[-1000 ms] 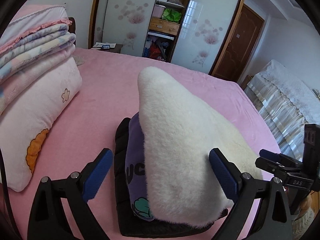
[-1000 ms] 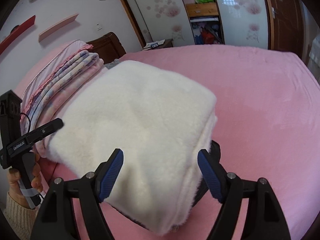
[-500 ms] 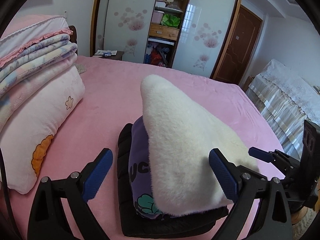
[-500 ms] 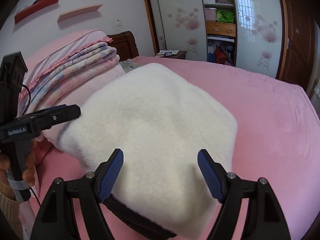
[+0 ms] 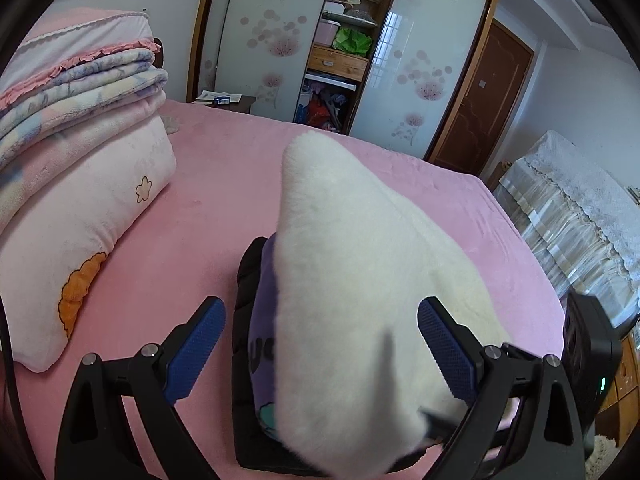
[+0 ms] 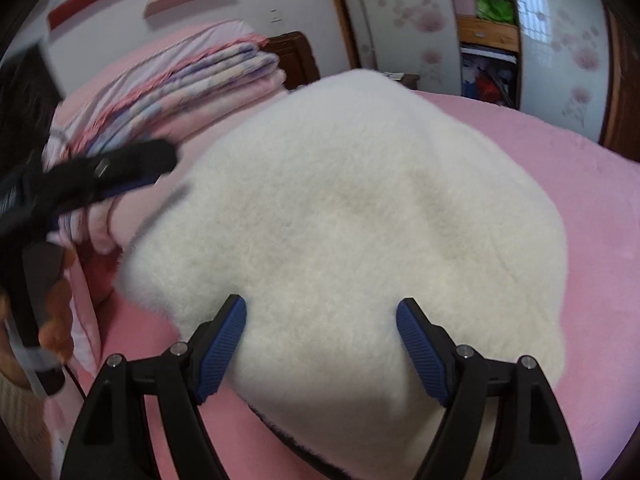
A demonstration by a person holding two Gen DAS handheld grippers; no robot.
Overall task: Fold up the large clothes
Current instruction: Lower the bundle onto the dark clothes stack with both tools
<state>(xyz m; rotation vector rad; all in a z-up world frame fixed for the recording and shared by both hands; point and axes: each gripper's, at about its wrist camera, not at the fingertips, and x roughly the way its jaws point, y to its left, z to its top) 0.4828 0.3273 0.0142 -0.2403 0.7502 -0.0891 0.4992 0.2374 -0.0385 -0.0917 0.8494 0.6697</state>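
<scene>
A folded garment with a cream fleece lining [image 5: 360, 280] lies on the pink bed; its black outer shell [image 5: 246, 280] and a purple printed layer [image 5: 264, 344] show at the left edge. The fleece [image 6: 360, 208] fills the right wrist view. My left gripper [image 5: 320, 352] is open, its blue pads on either side of the bundle's near end. My right gripper [image 6: 320, 344] is open and straddles the fleece edge. The left gripper also shows blurred in the right wrist view [image 6: 100, 176].
A pink pillow [image 5: 80, 232] and a stack of folded blankets [image 5: 72, 92] lie at the left of the pink bed [image 5: 208, 184]. A wardrobe [image 5: 340, 48] and a door [image 5: 480, 96] stand behind. A covered piece of furniture [image 5: 572, 208] stands at the right.
Both grippers have moved closer around the folded garment. The right gripper has shifted lower over the fleece; the left gripper is blurred in motion in the right view.
</scene>
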